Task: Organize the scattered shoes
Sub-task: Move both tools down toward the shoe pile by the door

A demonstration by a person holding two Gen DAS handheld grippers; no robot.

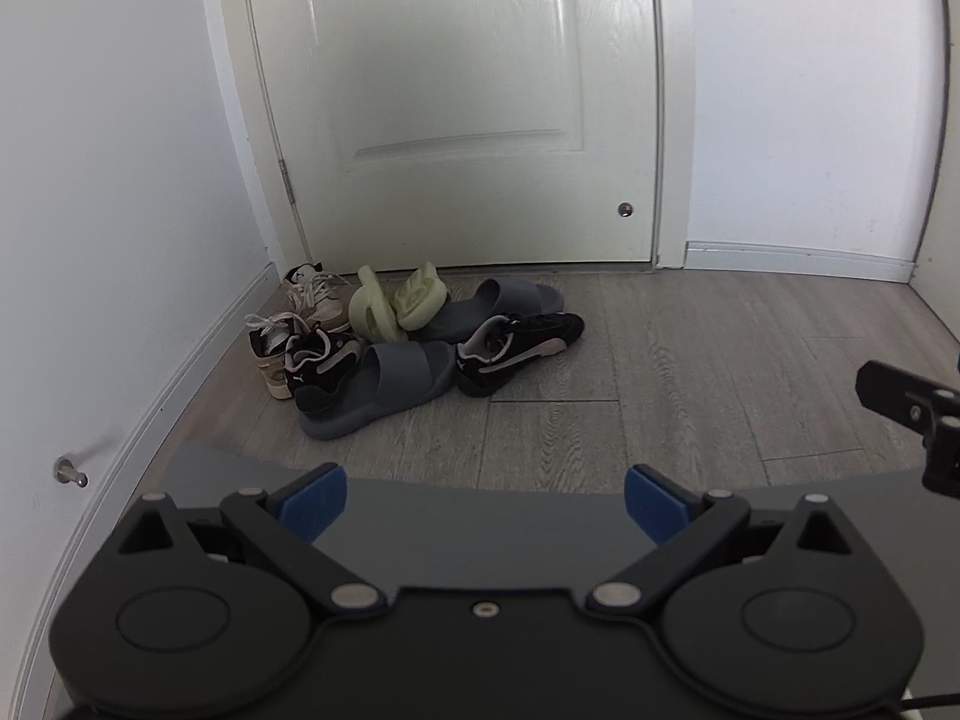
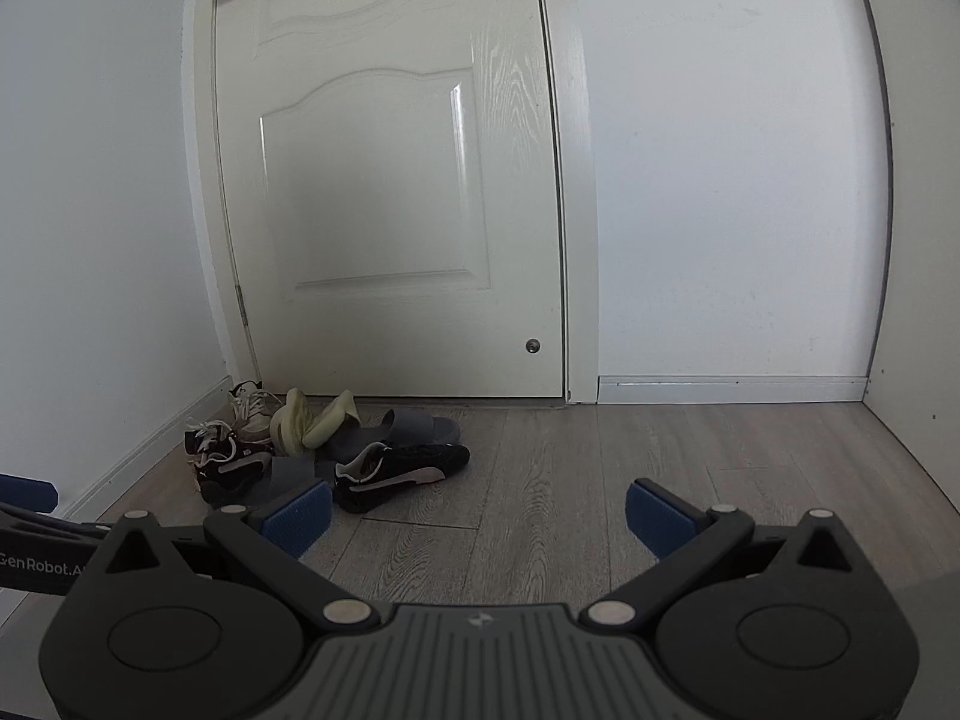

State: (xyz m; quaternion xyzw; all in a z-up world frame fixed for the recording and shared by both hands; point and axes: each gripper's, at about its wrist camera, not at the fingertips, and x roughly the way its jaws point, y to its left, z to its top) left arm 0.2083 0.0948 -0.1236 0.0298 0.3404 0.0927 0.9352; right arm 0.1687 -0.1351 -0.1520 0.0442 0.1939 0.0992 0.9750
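By the far left corner, at the foot of the white door [image 1: 456,102], the shoes lie in a heap on the wood floor [image 1: 690,360]: beige sneakers [image 1: 315,300] nearest the wall, a black sneaker [image 1: 321,375] touching a grey slide [image 1: 384,387], two pale green sandals [image 1: 396,303] tipped on edge, then another black sneaker [image 1: 519,348]. Well short of them, the left tongs [image 1: 485,504] and right tongs [image 2: 477,519] hover spread wide, holding nothing.
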